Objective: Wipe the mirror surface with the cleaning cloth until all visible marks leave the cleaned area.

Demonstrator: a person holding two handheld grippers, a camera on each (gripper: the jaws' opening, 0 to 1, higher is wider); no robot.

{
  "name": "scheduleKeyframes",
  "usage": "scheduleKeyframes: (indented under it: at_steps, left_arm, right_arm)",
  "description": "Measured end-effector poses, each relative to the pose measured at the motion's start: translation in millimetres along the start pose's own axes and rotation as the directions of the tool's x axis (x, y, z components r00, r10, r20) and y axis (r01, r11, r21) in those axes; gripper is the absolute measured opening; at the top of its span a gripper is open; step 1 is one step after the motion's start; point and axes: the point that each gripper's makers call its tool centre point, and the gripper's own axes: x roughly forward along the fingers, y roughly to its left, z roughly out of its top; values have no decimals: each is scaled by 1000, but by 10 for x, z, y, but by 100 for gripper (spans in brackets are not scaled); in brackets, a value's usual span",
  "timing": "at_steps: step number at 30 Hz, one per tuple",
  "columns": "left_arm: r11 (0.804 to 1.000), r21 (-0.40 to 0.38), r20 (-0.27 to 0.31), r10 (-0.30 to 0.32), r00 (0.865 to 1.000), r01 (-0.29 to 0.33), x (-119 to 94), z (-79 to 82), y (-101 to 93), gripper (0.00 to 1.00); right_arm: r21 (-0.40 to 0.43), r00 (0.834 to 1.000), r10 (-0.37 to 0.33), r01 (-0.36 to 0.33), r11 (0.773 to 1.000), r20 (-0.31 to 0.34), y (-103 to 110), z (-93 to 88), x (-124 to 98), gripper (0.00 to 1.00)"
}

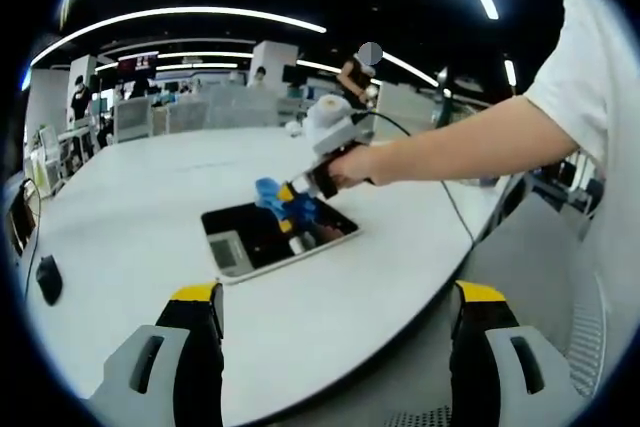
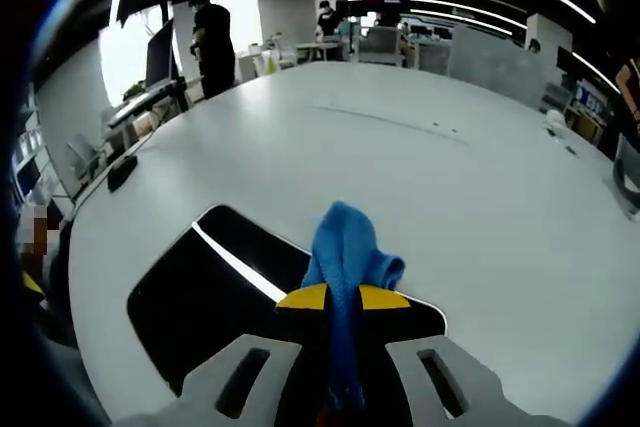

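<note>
We see the mirror [image 1: 280,235] lying flat on the white table [image 1: 130,187], near the table's curved front edge, with bare tabletop open behind it and to both sides. R gripper [image 1: 300,197] has its jaws clamped on the blue cloth [image 2: 345,257], the cloth pressed on the mirror's dark surface [image 2: 200,297] toward its far edge; a hand [image 1: 350,162] holds that gripper. L gripper [image 1: 335,332] sits off the table, short of the front edge, jaws spread wide, holding nothing. A black mouse [image 1: 48,279] lies by the table's left rim, well apart from the mirror
</note>
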Motion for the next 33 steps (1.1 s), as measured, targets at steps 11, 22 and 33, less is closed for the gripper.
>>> scheduleKeyframes:
  at_steps: [11,22,33]
  left_arm:
    - [1000,0,-1,-3,1000,3,4,0,-7,95]
    - [1000,0,-2,-5,1000,5,2,5,-13,95]
    - [1000,0,-5,-7,1000,7,-1,5,-22,94]
  right_arm:
    - [-9,1000,6,-6,1000,-1,42,-45,-64,4]
    - [-13,1000,9,-9,1000,-1,86,-116,-136,4]
    - [-29,1000,15,-15,999,1,262,-230,-341,4]
